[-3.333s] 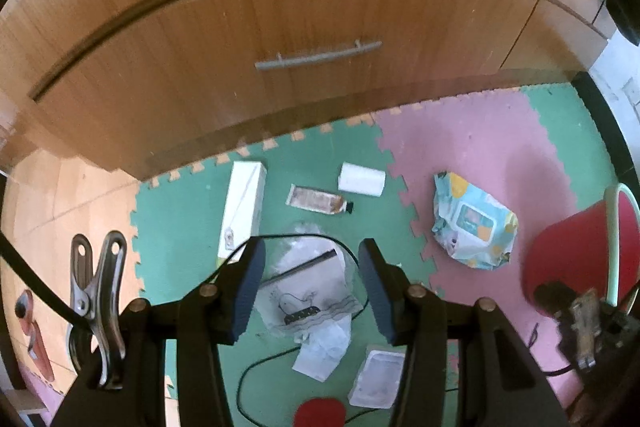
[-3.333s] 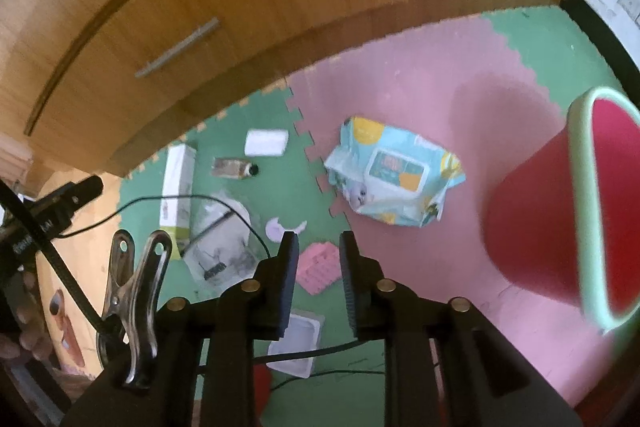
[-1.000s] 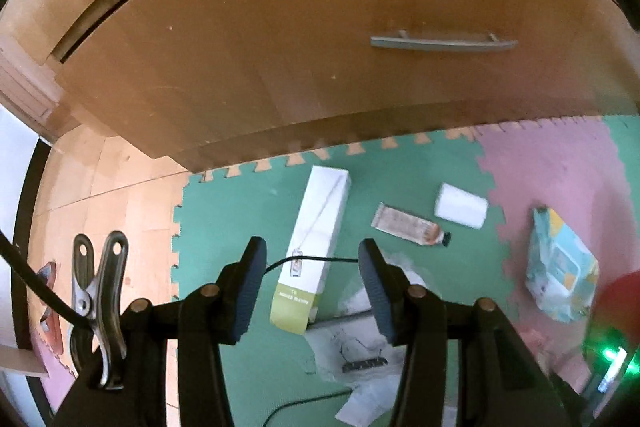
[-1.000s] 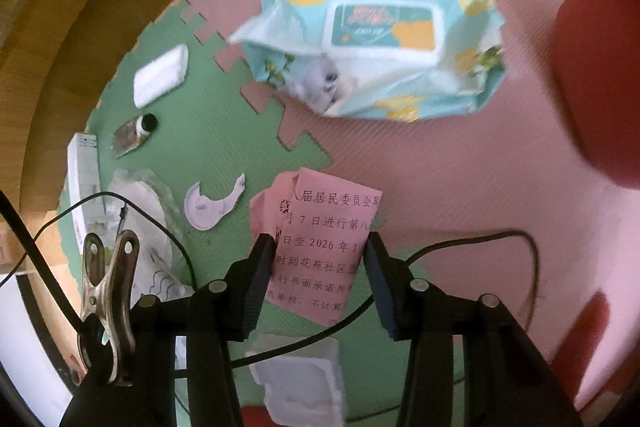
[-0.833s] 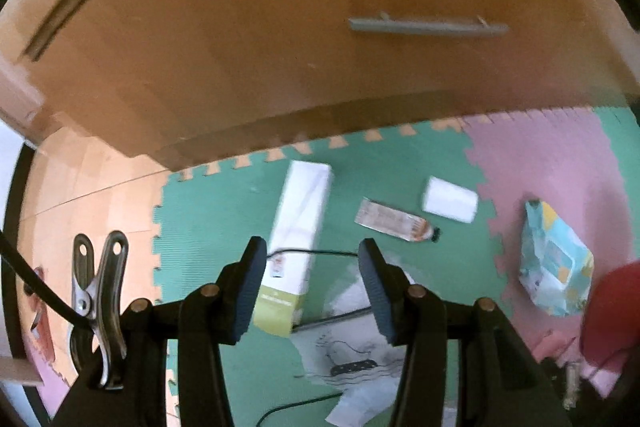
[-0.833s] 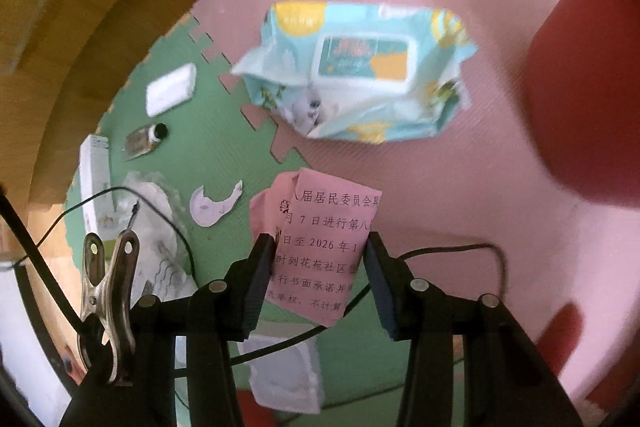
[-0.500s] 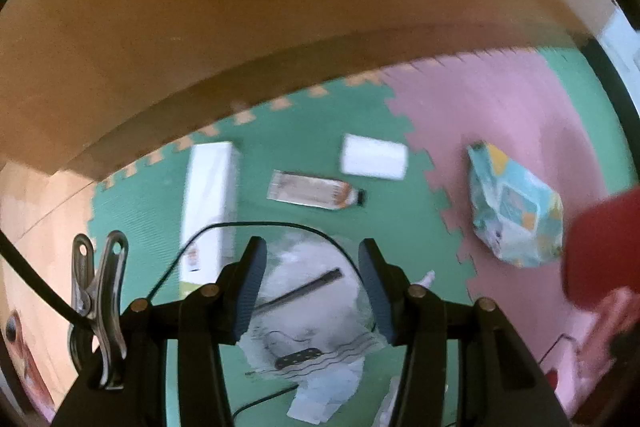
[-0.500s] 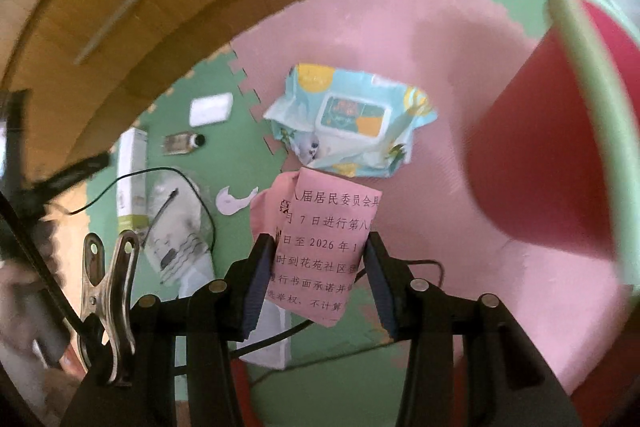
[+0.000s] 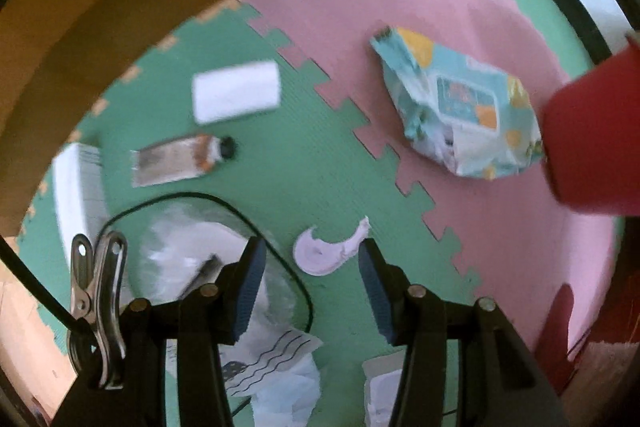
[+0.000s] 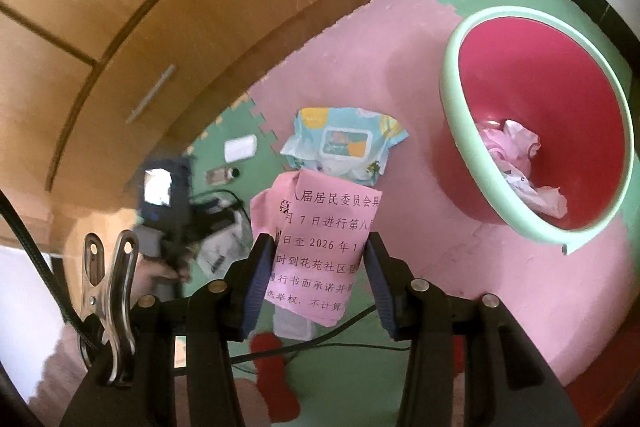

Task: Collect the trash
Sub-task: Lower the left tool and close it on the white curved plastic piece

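The right gripper held a pink printed paper upright between its closed fingers. The red bin with the pale green rim stood ahead and to the right of that paper, tipped so its mouth faced the camera, with crumpled scraps already inside. The drop, as I judge it, turned on carrying the paper rightward and over that rim; the right hand was clearly the nearer one for it.

The left gripper pointed down at the floor with its fingers apart and nothing between them. Just ahead of it lay a small white curved scrap, its long axis running crosswise to the fingers. Farther off lay a squeezed tube, a white packet and a wipes pack.

The floor was covered in interlocking foam mats, green and pink, in front of a wooden cabinet with a metal handle.
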`<state>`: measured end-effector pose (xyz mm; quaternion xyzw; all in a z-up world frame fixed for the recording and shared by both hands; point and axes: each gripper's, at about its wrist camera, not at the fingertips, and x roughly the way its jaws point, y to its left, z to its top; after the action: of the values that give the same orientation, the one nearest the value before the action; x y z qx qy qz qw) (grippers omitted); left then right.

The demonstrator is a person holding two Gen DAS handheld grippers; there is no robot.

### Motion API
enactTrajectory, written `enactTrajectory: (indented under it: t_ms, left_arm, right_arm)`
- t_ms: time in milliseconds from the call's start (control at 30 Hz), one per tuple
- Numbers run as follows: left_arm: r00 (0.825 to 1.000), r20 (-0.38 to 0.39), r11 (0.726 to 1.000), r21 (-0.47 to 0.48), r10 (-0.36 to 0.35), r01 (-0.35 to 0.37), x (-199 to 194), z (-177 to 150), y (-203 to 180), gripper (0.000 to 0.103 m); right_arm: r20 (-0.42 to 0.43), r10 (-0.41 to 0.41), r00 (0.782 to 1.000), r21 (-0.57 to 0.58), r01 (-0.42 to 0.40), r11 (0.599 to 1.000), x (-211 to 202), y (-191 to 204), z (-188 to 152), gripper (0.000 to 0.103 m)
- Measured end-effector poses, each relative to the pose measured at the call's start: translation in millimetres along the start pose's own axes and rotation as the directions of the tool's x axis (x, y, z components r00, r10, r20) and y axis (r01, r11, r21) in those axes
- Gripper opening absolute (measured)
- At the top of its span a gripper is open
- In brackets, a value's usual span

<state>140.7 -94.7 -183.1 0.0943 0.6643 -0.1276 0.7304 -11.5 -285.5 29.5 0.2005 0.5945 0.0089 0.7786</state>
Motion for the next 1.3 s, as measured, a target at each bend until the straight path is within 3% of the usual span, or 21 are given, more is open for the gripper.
enactTrajectory:
  t_ms: [367,633,1000,1200,1300]
  left_arm:
    - [0.996,-0.086,0.997,0.079,0.02,-0.013,47.8,-2.4,-9.6,0.051]
    - [0.99,-0.116,0.987,0.149,0.075,-0.057,69.6,-14.1,-18.4,0.052]
    - [0.992,-0.094,0.983,0.175,0.082,-0.064,83.1,-20.1,-27.9,0.061]
    - [0.995,-0.068,0.989,0.134,0.07,-0.061,84.9,-15.0,-25.4,0.063]
    - [0.997,-0.052,0.988,0.144,0.065,-0.057,82.7,-10.7,-27.6,0.054]
  right_arm:
    - [0.017,0.047,0.999,0.032,-0.048,0.998,0.4,-2.6,10.9,0.047]
    - [0.003,0.081,0.997,0.009,-0.081,0.997,2.8,3.2,10.9,0.047]
    - [-0.02,0.108,0.994,0.029,-0.107,0.994,7.5,-0.1,11.3,0.047]
    - [-0.029,0.112,0.993,0.035,-0.111,0.993,10.9,-1.5,11.2,0.047]
    - [-0.034,0.118,0.992,0.042,-0.116,0.992,12.1,-1.3,10.9,0.047]
